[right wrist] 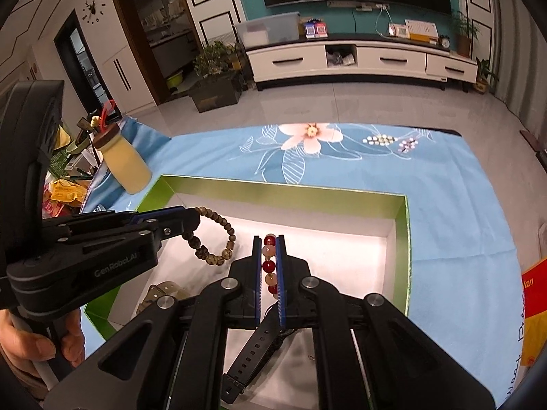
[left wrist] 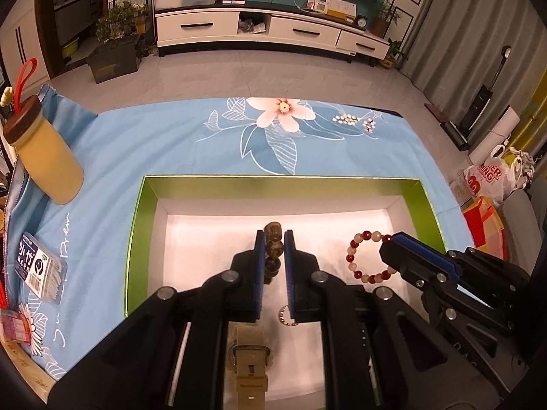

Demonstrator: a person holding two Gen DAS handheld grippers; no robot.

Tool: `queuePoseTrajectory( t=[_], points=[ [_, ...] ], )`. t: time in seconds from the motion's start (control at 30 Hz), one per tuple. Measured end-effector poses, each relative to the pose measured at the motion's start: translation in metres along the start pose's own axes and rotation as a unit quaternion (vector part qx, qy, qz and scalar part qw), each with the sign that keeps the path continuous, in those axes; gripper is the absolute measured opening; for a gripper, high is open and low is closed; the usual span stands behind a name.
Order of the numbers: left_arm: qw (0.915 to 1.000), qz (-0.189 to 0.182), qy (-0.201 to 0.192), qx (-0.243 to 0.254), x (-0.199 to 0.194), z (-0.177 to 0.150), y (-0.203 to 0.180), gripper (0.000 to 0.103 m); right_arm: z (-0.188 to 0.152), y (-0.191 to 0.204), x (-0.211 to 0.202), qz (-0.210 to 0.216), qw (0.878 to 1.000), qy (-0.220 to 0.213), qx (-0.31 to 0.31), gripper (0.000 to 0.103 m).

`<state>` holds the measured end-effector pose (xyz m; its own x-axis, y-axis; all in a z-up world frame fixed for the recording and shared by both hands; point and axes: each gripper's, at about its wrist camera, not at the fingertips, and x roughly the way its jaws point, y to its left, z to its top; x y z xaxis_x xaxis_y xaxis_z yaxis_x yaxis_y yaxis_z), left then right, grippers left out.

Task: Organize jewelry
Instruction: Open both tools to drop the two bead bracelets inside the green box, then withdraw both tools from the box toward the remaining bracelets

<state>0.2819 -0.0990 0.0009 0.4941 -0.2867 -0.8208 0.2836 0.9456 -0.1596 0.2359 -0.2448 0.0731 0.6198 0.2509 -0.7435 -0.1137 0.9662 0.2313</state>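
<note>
Blue flowered cloth (left wrist: 143, 143) is spread under a green box (left wrist: 136, 239). Inside the box, nearest, a khaki strap (left wrist: 249, 369) and a black strap (right wrist: 253, 345) are laid. Further in, the brown bead bracelet (right wrist: 218, 256) is clenched by the left gripper (left wrist: 274, 256), and the red and white bracelet (left wrist: 362, 256) by the right gripper (right wrist: 269, 266). Beyond the box, a yellow bottle (left wrist: 48, 160) is seen.

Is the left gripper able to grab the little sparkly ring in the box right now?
Probably not yet. The left gripper is already shut on the brown bead bracelet, so its jaws are full. The ring lies uncovered on the box floor just beneath, so once the bracelet is dropped the way looks free.
</note>
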Motion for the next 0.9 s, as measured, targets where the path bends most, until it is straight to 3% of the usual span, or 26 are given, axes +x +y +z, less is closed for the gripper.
queuePoseTrajectory(
  t=[0.4, 0.43, 0.53, 0.6, 0.7, 0.83, 0.9],
  points=[
    [0.9995, 0.020, 0.023, -0.002, 0.013, -0.002, 0.004, 0.011, -0.003, -0.006, 0.018, -0.018, 0.999, 0.031, 0.014, 0.007],
    [0.9995, 0.021, 0.023, -0.003, 0.013, -0.002, 0.005, 0.015, -0.003, -0.008, 0.019, -0.020, 0.999, 0.033, 0.017, 0.008],
    [0.9995, 0.017, 0.021, -0.017, 0.010, -0.002, 0.010, 0.056, -0.003, -0.014, 0.019, -0.024, 0.999, 0.032, 0.033, 0.020],
    [0.9996, 0.010, 0.011, -0.026, 0.002, -0.003, 0.013, 0.060, -0.004, -0.017, 0.017, -0.025, 0.998, 0.027, 0.043, 0.039],
    [0.9995, 0.003, 0.000, -0.033, -0.011, -0.004, 0.018, 0.064, -0.006, -0.020, 0.010, -0.027, 0.998, 0.018, 0.046, 0.041],
    [0.9989, 0.008, -0.031, -0.036, -0.041, -0.011, 0.028, 0.082, -0.014, -0.023, -0.001, -0.017, 0.998, 0.012, 0.053, 0.041],
    [0.9982, 0.013, -0.044, -0.040, -0.057, -0.018, 0.037, 0.085, -0.020, -0.023, -0.012, -0.013, 0.999, 0.003, 0.053, 0.041]
  ],
)
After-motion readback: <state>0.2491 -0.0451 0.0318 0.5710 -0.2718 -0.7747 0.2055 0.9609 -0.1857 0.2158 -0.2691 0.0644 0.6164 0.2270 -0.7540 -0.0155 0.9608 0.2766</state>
